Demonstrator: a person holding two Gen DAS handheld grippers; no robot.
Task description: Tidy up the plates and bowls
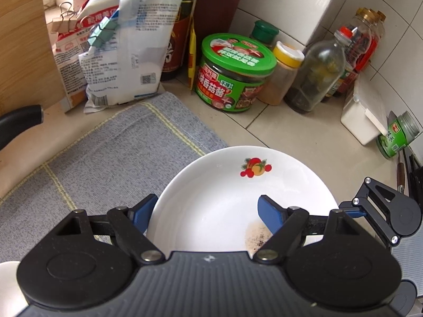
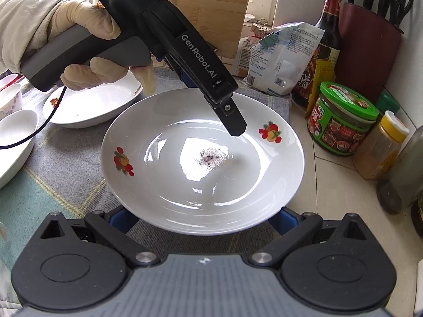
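Note:
A white plate (image 1: 219,200) with fruit prints and a dark speckled stain sits between both grippers, partly over the grey mat; it also shows in the right wrist view (image 2: 169,185). My left gripper (image 1: 205,215) is open: one finger sits outside the plate's left rim, the other finger (image 1: 269,215) over the plate's inside. In the right wrist view the left gripper's body (image 2: 201,74) reaches over the plate's far rim. My right gripper (image 2: 203,220) is open with both fingers under the plate's near rim, their tips hidden. Other white bowls (image 2: 90,105) stand at left.
A grey checked mat (image 1: 105,163) covers the counter. Behind it stand flour bags (image 1: 127,52), a soy sauce bottle (image 2: 321,52), a green-lidded jar (image 1: 232,74), spice bottles (image 1: 312,79), a white box (image 1: 362,113) and a knife block (image 2: 367,52). A black pan handle (image 1: 18,124) is at left.

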